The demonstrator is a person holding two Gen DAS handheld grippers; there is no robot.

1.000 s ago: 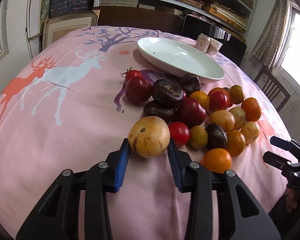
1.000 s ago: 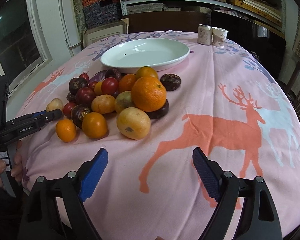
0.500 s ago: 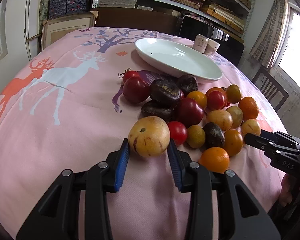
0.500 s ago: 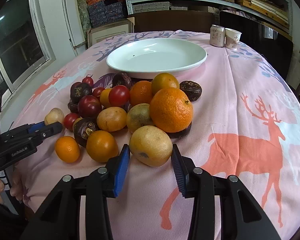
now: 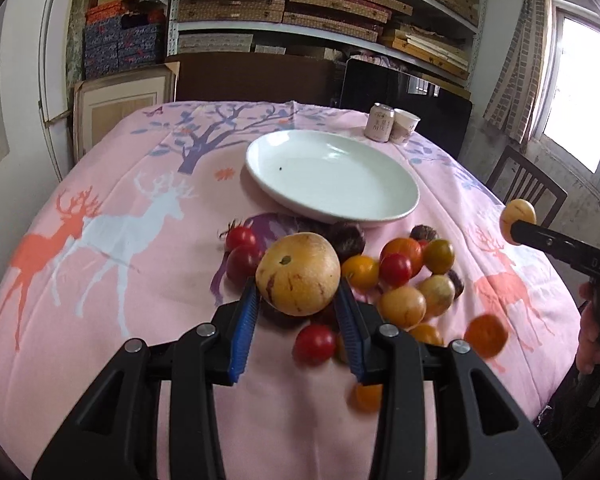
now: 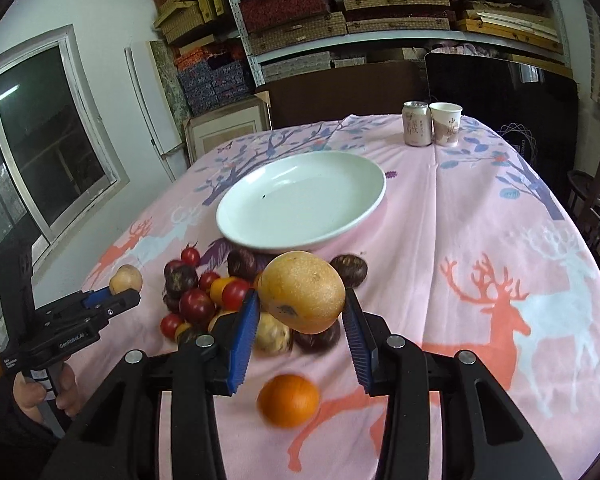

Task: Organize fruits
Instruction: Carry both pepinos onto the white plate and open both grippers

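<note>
Tablecloth [image 5: 100, 320] bears empty white plate [image 5: 332, 176]

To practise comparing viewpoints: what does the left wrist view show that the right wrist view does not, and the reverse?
Left wrist only: the bright window with a curtain, and the left tool gripping a speckled yellow fruit up close.

Right wrist only: a dark sliding window, and the right tool gripping a larger yellow fruit.

Both: the white plate, can, paper cup, fruit pile.
</note>
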